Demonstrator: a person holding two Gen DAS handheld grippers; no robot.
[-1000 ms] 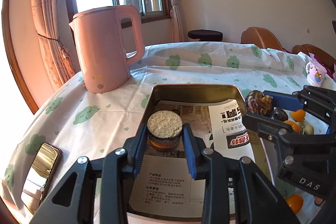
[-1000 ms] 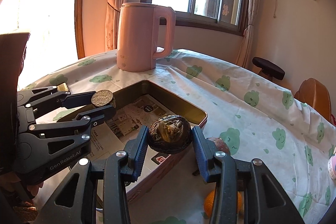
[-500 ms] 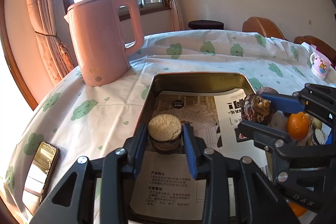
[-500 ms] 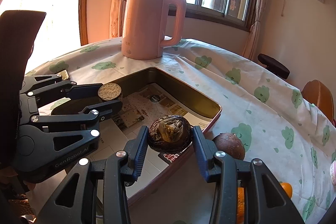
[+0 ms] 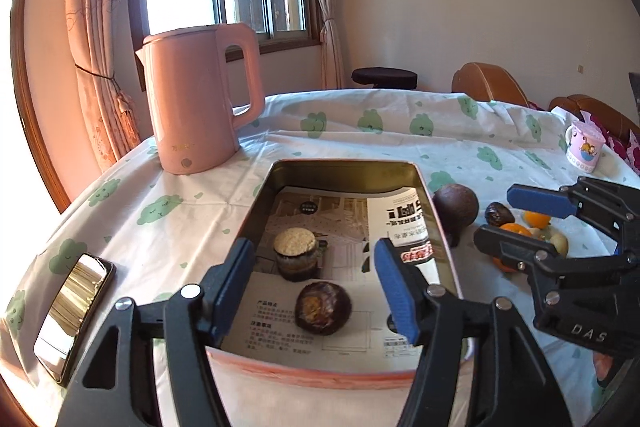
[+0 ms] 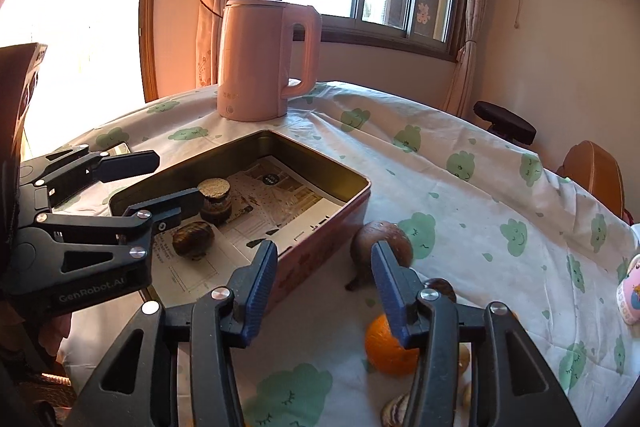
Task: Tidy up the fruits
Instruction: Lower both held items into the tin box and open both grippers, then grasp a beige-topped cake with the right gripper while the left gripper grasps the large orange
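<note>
Now you are mid-release: the left gripper (image 5: pixel 316 283) and right gripper (image 6: pixel 324 283) are both opening, empty, two dark fruits lying in the tin (image 5: pixel 344 169). Next, the orange (image 6: pixel 386 347) at five o'clock wants grasping.

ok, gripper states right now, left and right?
Left gripper: jaws opening, holding nothing; the cut fruit sits released in the tin.
Right gripper: jaws opening, empty, above the tablecloth beside the tin.
</note>
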